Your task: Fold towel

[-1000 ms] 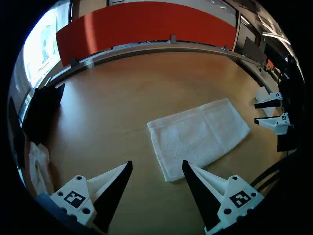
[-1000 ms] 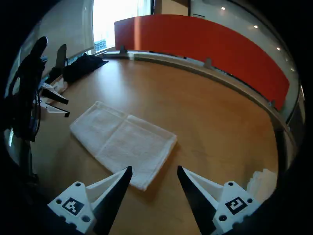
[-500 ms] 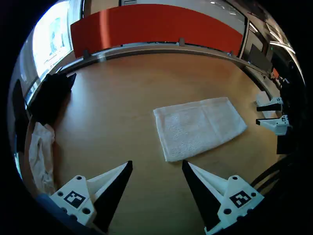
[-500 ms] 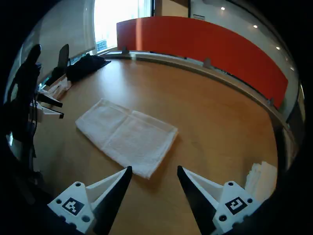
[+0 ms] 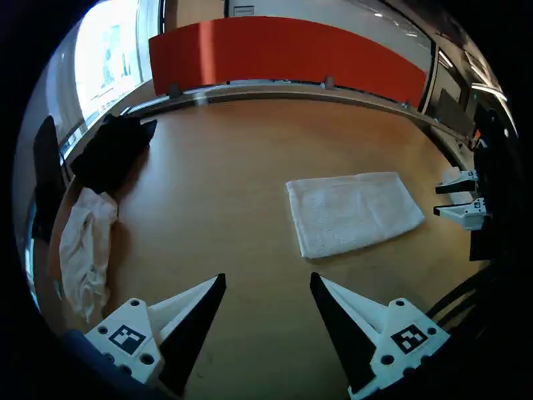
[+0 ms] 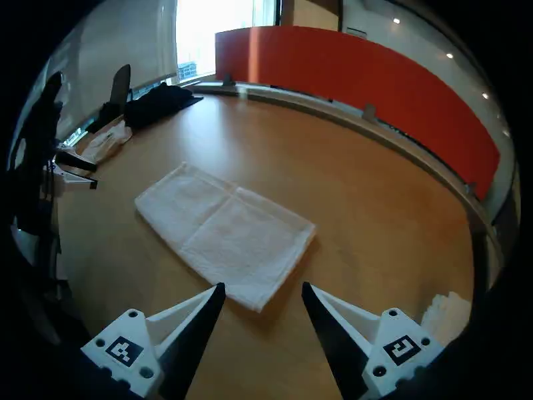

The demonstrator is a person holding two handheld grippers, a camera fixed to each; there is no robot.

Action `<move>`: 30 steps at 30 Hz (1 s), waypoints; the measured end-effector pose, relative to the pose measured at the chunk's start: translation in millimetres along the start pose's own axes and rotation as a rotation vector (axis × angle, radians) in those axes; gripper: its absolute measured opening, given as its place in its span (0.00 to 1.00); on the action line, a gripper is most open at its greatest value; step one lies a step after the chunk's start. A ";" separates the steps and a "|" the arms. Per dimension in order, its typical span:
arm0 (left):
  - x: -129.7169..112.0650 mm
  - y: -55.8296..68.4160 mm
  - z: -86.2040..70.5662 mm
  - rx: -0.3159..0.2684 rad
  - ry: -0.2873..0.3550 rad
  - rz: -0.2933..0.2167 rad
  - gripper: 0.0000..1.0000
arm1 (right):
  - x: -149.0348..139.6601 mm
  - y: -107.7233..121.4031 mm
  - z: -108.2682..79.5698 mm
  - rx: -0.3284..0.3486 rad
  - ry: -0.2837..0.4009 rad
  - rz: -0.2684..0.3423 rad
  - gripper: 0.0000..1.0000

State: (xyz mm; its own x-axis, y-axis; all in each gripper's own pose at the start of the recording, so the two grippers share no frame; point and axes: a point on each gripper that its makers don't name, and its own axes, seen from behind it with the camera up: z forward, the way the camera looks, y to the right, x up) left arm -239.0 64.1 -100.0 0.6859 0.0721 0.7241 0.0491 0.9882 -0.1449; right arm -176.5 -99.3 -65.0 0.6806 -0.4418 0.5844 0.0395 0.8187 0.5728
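A: So, how are the tongs standing?

B: The left gripper (image 5: 266,277) is hanging over bare table (image 5: 220,167), fingers spread wide and gripping nothing. The right gripper (image 6: 263,285) is hovering just short of the near corner of the towel (image 6: 226,233), likewise gaping and empty.

A: And where is the towel lying?

B: It's lying flat on the table between the two grippers. It's looking already doubled, with a crease running across its middle.

A: How should the next fold be going?

B: I'm judging that each gripper should be pinching one corner of the same short end and catching every layer. Then both should be lifting together and carrying that end level over the far one, so the edges are meeting squarely.

A: Is anything getting in the way?

B: Going left to right in the left gripper view, a crumpled white cloth (image 5: 83,247) is lying at the table's edge. A black garment (image 5: 110,150) is sitting behind it, and an orange partition (image 5: 286,47) is running along the far side. All are sitting well apart from the towel, so nothing is blocking the fold.
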 end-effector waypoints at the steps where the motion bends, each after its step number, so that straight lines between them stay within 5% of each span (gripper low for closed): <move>1: -1.7 -2.3 -2.6 0.005 0.002 -0.005 0.94 | 0.4 -1.0 1.1 0.006 0.000 -0.004 0.89; 12: -19.5 -30.5 -29.1 0.067 0.010 -0.049 0.94 | -0.9 -2.2 16.5 0.035 -0.024 -0.052 0.89; 30: -34.9 -44.9 -46.8 0.098 0.016 -0.088 0.94 | -36.1 4.0 30.5 0.085 -0.115 -0.093 0.78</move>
State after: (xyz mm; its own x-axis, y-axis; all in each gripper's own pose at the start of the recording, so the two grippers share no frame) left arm -231.2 10.9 -150.3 0.6937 -0.0168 0.7201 0.0389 0.9991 -0.0141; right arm -223.2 -91.3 -66.3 0.5881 -0.5575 0.5860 0.0334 0.7406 0.6711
